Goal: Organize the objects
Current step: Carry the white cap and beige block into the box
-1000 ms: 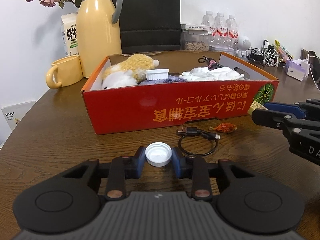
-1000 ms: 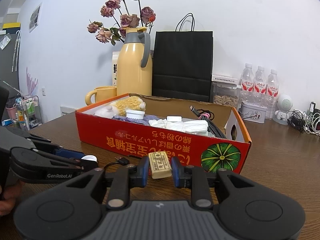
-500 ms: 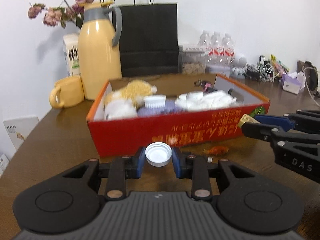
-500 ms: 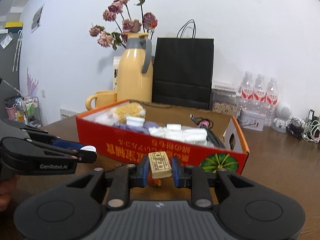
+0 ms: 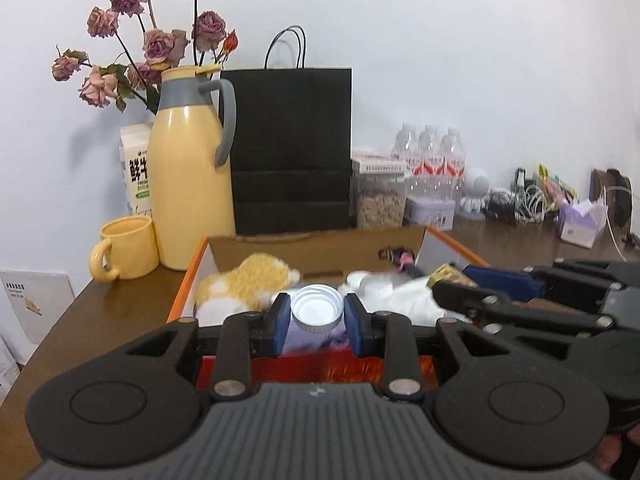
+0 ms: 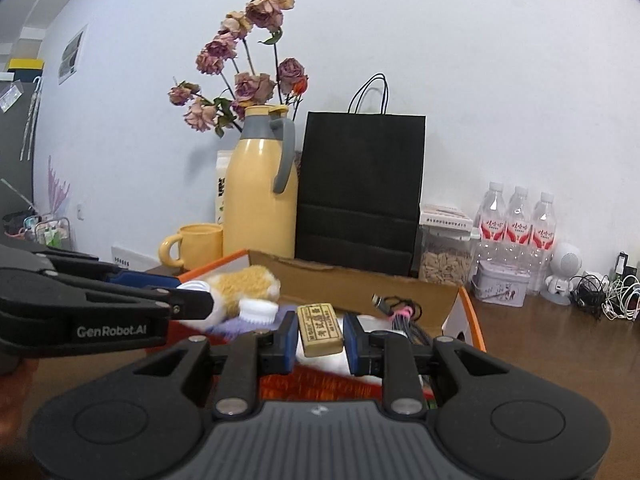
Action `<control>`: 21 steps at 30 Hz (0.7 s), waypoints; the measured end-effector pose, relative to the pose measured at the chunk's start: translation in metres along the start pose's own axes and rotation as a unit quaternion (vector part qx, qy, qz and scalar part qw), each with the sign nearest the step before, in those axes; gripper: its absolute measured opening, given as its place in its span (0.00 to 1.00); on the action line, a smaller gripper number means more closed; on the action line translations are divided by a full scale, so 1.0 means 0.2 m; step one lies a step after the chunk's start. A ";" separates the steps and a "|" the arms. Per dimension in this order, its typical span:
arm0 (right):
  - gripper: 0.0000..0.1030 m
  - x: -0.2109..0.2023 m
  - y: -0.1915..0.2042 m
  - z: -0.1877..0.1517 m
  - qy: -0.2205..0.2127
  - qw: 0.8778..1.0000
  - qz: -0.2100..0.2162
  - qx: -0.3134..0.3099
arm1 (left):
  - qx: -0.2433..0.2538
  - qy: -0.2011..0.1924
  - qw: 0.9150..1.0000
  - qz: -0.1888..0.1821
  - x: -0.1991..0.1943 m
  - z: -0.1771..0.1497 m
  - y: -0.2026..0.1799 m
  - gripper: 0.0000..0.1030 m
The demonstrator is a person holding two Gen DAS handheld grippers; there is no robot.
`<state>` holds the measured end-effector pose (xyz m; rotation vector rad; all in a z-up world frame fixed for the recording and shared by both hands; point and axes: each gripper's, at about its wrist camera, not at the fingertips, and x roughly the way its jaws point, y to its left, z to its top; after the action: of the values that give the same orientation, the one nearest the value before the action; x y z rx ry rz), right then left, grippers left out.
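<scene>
Brown table [image 5: 104,304] bears box [image 5: 182,300] (red), mug [image 5: 128,246], jug [image 5: 188,184].

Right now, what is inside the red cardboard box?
In the red box: a plush toy, white cloth, a black cable and a white ribbed cap. The grippers hide the front.

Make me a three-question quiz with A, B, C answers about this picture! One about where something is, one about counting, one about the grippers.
1. Where is the yellow mug?
A. beside the yellow jug
B. inside the box
C. on the black bag

2. How many water bottles stand together?
A. one
B. three
C. five

3. What does the left gripper hold?
A. nothing
B. a flower
C. a white cap

Answers:
1 A, it stands next to the yellow jug.
2 B, three caps show.
3 C, the white cap sits between its fingers.
</scene>
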<state>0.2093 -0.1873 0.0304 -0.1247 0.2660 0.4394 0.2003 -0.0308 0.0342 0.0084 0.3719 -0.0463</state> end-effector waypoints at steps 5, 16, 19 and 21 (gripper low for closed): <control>0.22 0.11 -0.03 0.06 0.000 1.000 -0.011 0.006 | -0.019 -0.011 1.000 0.010 0.08 0.08 0.00 0.29; 0.22 0.38 -0.12 0.09 0.025 0.999 -0.029 0.016 | -0.035 -0.006 0.999 0.021 0.32 0.13 0.04 0.29; 0.22 0.45 -0.14 0.07 0.035 0.999 -0.031 0.014 | -0.035 0.000 0.999 0.021 0.39 0.12 0.05 0.29; 0.22 0.49 -0.15 0.06 0.040 0.999 -0.032 0.015 | -0.038 0.005 0.999 0.019 0.43 0.11 0.06 0.29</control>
<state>0.3106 -0.1734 0.0158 -0.1207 0.3460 0.3670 0.2897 -0.0230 0.0238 -0.0589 0.3837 0.0057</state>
